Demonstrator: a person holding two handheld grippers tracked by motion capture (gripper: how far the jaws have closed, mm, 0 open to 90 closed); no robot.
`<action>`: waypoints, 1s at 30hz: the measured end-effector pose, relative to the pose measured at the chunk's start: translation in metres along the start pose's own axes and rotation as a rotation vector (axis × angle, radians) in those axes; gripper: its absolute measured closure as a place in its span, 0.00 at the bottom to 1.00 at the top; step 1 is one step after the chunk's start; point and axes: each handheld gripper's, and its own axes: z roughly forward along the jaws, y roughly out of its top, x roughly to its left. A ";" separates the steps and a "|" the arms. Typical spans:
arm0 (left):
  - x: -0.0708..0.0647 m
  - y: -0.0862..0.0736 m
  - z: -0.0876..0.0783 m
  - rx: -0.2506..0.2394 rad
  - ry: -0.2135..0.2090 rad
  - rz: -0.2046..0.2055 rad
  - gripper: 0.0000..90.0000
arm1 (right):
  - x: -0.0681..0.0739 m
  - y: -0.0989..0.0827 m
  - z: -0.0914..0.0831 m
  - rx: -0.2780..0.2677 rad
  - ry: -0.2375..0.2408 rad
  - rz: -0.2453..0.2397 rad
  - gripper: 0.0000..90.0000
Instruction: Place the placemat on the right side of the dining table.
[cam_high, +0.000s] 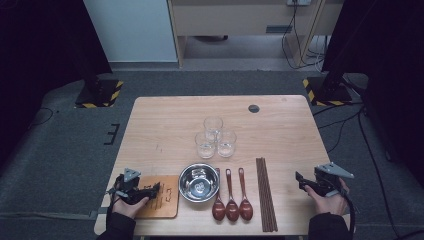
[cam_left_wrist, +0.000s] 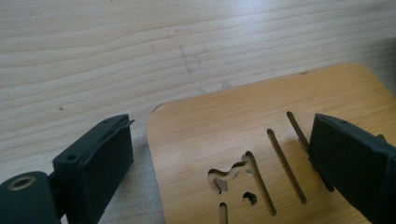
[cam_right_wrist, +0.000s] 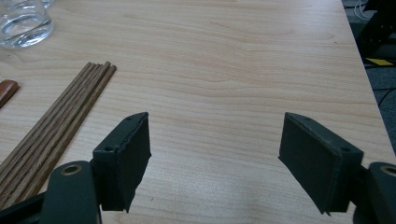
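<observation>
Now the left gripper (cam_high: 150, 190) hangs low over the wooden board (cam_high: 167, 204), which lies flat at about 7 o'clock on the counter (cam_high: 165, 120), just left of the metal bowl (cam_high: 199, 183). In the left gripper view its jaws are spread wide, one off the board's left edge and one above the cut-out slots (cam_left_wrist: 280, 163). Nothing is pinched between them.

The right gripper (cam_high: 301, 180) waits at about 4 o'clock, near the counter's right edge. Its jaws are spread wide too, with only bare wood between them. The chopsticks (cam_high: 266, 192) lie to its left, well apart from it.

My guess is that the board is the thing being handled here. To do it well, the left hand should come straight at the board's near-left corner, so one jaw slides under the thin edge and one goes on top. The board is flat and thin, so a slow squeeze is best. A fast one could push it sideways into the bowl. Lift it level, and keep it away from the three spoons (cam_high: 231, 200) and the three glasses (cam_high: 215, 137) at 12 o'clock.
</observation>
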 end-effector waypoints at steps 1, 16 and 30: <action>0.001 -0.001 0.000 -0.001 -0.007 -0.020 0.07 | 0.000 0.000 0.000 -0.002 0.000 0.004 0.27; 0.002 -0.005 0.000 -0.037 -0.002 -0.030 0.09 | 0.012 0.014 -0.005 -0.032 0.015 -0.037 0.29; 0.005 -0.006 -0.001 -0.056 -0.017 -0.030 0.15 | 0.030 0.027 -0.005 -0.047 0.045 -0.078 0.29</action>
